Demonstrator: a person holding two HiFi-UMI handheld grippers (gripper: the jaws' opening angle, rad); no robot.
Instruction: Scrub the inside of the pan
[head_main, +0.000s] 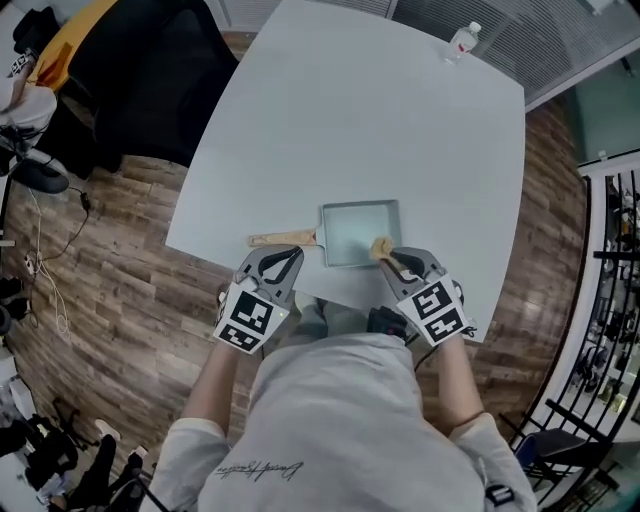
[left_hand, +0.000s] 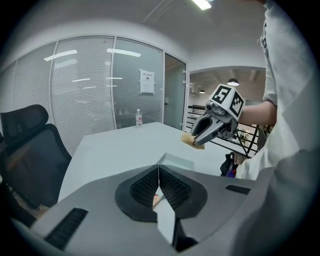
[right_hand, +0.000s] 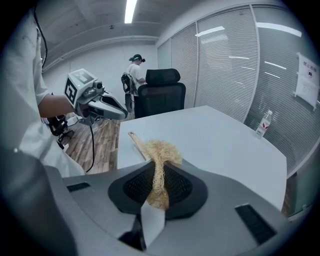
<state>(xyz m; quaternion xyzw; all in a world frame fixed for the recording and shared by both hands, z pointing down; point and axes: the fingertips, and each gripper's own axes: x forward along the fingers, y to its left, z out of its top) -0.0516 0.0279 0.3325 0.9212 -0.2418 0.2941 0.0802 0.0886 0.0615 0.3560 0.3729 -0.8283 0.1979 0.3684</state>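
As a person (head_main: 340, 420) in a white shirt faces the near edge of a pale surface (head_main: 350, 130), the left gripper (head_main: 288, 258) hangs with its jaws pressed together on nothing. Its tip is just beside the wooden handle (head_main: 283, 238) of a square pan (head_main: 360, 230). The right gripper (head_main: 388, 256) pinches a tan, fibrous scrubber (head_main: 381, 246), a tuft of which fans out beyond the pads. It holds the scrubber at the pan's near right corner; whether the scrubber touches the metal cannot be told. The pan lies flat close to the surface's near edge, between the two grippers, its handle pointing to the person's left and its pale inside facing up. Beyond it the surface stretches to a far corner where a small water bottle (head_main: 462, 40) with a red label stands upright. A black office chair (head_main: 150, 70) sits off the surface's far left side on a wood-plank floor (head_main: 120, 290). Farther back, in the right gripper view, another person (right_hand: 134, 70) stands near a wall of glass panels (right_hand: 225, 65) hung with blinds.
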